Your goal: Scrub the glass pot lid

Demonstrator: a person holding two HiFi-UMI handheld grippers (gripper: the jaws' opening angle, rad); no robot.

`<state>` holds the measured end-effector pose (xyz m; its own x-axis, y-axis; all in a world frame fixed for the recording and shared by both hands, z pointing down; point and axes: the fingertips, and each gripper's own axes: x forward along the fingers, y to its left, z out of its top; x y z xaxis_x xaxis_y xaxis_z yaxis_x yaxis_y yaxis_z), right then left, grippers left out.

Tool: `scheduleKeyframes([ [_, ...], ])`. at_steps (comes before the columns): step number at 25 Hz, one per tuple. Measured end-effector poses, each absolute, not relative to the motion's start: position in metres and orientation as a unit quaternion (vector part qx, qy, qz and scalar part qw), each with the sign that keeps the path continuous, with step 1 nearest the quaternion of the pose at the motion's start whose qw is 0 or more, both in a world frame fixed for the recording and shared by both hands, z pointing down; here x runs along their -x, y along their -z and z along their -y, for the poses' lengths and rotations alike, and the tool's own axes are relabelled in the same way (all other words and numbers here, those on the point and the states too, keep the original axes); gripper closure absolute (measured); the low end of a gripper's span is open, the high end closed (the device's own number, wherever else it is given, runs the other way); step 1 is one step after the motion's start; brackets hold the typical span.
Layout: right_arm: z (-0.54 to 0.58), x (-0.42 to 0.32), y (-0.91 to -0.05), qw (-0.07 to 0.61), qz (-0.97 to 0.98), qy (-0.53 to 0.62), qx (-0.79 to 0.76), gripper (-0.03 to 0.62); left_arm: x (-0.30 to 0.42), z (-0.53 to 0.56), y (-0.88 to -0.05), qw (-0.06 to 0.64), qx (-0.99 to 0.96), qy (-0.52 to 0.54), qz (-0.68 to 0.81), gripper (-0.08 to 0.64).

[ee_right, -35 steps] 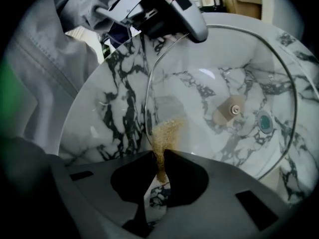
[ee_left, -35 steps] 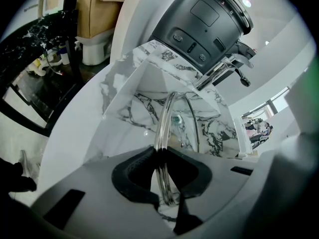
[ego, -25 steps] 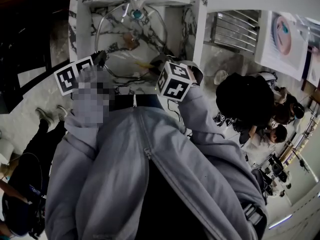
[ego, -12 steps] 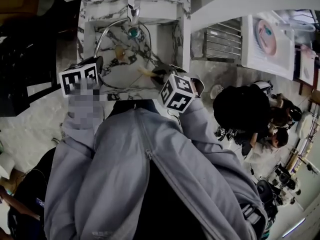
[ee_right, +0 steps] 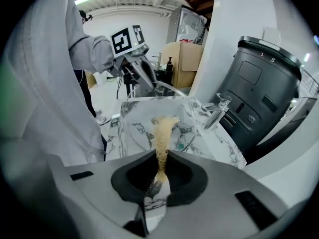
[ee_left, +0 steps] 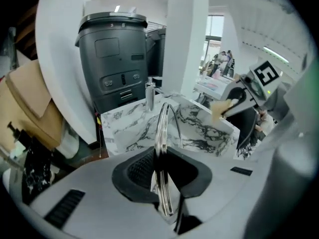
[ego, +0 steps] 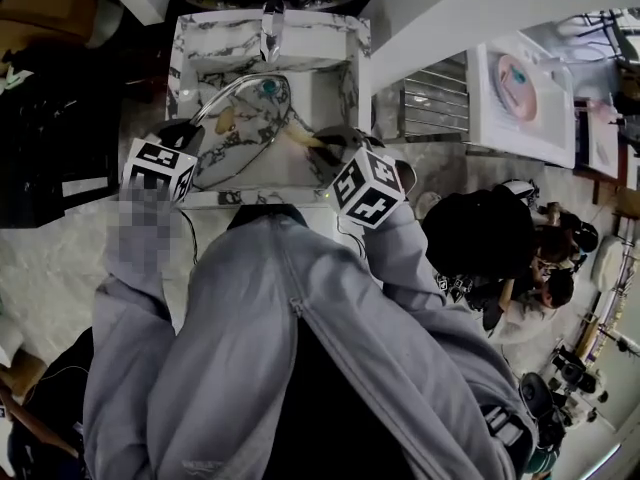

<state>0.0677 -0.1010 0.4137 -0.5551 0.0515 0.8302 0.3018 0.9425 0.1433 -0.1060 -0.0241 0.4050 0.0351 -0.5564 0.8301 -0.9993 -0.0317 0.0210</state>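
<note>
The glass pot lid [ego: 240, 128] with its metal rim is held tilted over the marble sink [ego: 345, 68]. My left gripper [ego: 188, 136] is shut on the lid's rim [ee_left: 161, 133], which runs edge-on between the jaws. My right gripper [ego: 330, 140] is shut on a beige mesh scrubber [ee_right: 160, 133], whose tip lies against the lid's glass [ee_right: 144, 116]. In the left gripper view the scrubber [ee_left: 222, 108] sticks out of the right gripper [ee_left: 238, 97] beside the lid. The right gripper view shows the left gripper [ee_right: 135, 67] at the lid's far edge.
A chrome faucet [ego: 270, 23] stands at the sink's back, with a teal drain plug [ego: 268, 86] in the basin. A dark grey bin [ee_left: 117, 59] is behind the sink. A metal rack [ego: 430, 98] lies right of it. People sit at the right [ego: 500, 238].
The lid has tilted from nearly face-on to a narrower, slanted oval, and the left gripper has shifted slightly left and down. The right gripper stays at the lid with the scrubber.
</note>
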Motion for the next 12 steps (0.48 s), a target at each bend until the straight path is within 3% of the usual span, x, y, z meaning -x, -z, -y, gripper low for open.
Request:
scheduleKeyframes([
  [6,0.113,-0.066,-0.381,0.438,0.885,0.145,0.064,0.545,0.071,0.012,-0.394,0.225,-0.716,-0.378,0.542,0.488],
  [12,0.122,-0.058,-0.355,0.414,0.894,0.165,0.039,0.545,0.037,-0.009,-0.388,0.160,-0.768,-0.388,0.483,0.489],
])
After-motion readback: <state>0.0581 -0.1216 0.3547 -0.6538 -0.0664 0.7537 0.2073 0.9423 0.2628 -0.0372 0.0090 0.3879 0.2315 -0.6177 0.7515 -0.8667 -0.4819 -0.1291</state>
